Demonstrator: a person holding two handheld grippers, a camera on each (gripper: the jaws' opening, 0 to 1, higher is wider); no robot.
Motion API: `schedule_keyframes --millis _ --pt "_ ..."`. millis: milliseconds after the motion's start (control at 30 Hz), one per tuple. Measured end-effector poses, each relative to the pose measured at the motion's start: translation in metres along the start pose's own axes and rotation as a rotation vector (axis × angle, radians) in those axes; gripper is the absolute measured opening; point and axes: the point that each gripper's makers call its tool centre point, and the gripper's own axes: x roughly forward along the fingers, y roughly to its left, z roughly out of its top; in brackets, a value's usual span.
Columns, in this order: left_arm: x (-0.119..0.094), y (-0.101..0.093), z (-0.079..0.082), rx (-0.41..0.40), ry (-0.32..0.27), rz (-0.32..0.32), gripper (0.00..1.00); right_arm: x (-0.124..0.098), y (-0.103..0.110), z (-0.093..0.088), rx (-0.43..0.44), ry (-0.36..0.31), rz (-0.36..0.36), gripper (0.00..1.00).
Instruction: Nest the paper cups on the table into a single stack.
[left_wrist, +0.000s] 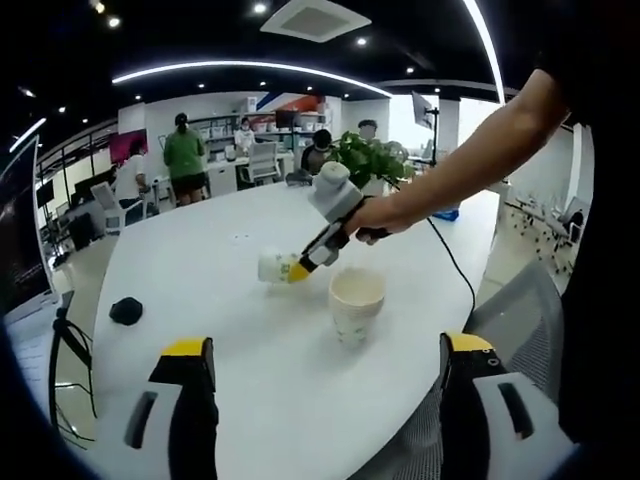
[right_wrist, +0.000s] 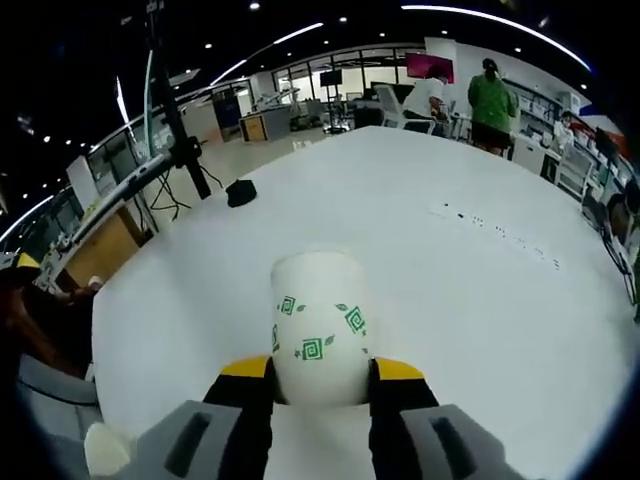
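A white paper cup (left_wrist: 356, 300) stands upright on the white table (left_wrist: 250, 380), a little ahead of my left gripper (left_wrist: 328, 346), whose jaws stand wide apart with nothing between them. Left of that cup, my right gripper (left_wrist: 303, 266), held by a person's hand, is shut on a second cup (left_wrist: 270, 267) lying sideways just over the tabletop. In the right gripper view this cup (right_wrist: 318, 335) is white with green square spirals, its base pointing away, pinched between the yellow-tipped jaws of the right gripper (right_wrist: 322, 370). The upright cup's rim (right_wrist: 105, 450) peeks in at the lower left.
A small black object (left_wrist: 126, 310) (right_wrist: 240, 192) lies on the table toward its far edge. A potted plant (left_wrist: 370, 155) stands at the table's far end. A grey chair (left_wrist: 520, 300) sits by the table's edge. People stand among desks in the background.
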Motion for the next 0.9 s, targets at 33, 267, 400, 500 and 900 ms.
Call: schedule_keyframes --millis 33,267,400,500,900 --pt "0.0 0.0 0.001 -0.001 -0.005 -0.001 0.92 -0.001 0.0 0.0 0.001 -0.008 -0.001 0.35" --pt "0.003 -0.002 0.006 0.003 -0.007 -0.011 0.9 -0.024 -0.002 0.008 0.016 -0.069 -0.003 0.35" --pt "0.006 -0.002 0.01 0.006 -0.008 -0.021 0.9 -0.04 -0.001 0.012 0.022 -0.103 -0.005 0.35" --pt "0.008 -0.002 0.015 -0.003 -0.022 -0.032 0.87 -0.051 -0.001 0.013 0.03 -0.123 -0.004 0.35" --pt "0.02 -0.008 0.038 0.042 -0.048 -0.098 0.68 -0.102 0.011 0.019 0.036 -0.223 0.003 0.35"
